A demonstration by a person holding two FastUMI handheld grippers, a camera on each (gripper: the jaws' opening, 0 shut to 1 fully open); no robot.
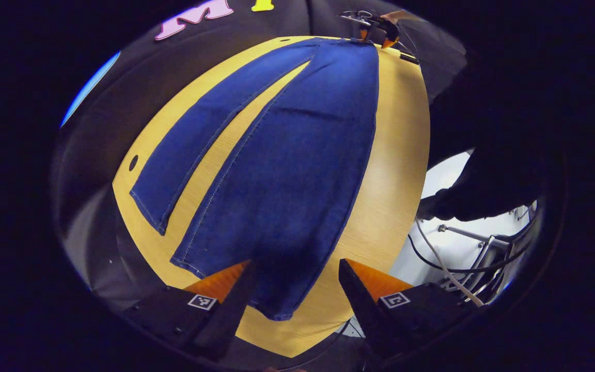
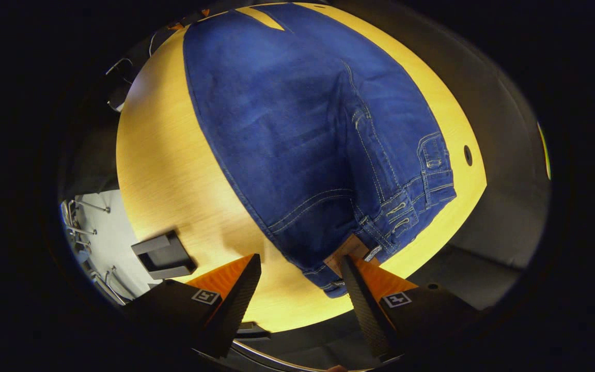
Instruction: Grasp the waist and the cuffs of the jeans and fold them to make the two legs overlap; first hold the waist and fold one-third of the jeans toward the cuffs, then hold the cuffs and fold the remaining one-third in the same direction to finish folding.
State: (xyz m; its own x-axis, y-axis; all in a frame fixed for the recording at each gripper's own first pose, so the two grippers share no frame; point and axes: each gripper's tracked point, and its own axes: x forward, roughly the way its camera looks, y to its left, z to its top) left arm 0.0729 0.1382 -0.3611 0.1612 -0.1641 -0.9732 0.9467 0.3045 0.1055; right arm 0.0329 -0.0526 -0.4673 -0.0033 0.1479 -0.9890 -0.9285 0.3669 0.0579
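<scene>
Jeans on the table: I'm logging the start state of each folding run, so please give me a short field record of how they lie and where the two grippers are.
jeans: spread flat, unfolded, legs apart in a V
table: wooden top, jeans cover most of it
left gripper: open, at the cuff end, fingers either side of the nearer leg's cuff
right gripper: open, at the waist end
fold progress: none yet, legs not overlapped

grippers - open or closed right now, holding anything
left gripper: open, straddling the near cuff of the jeans, holding nothing.
right gripper: open at the waist, holding nothing.
</scene>
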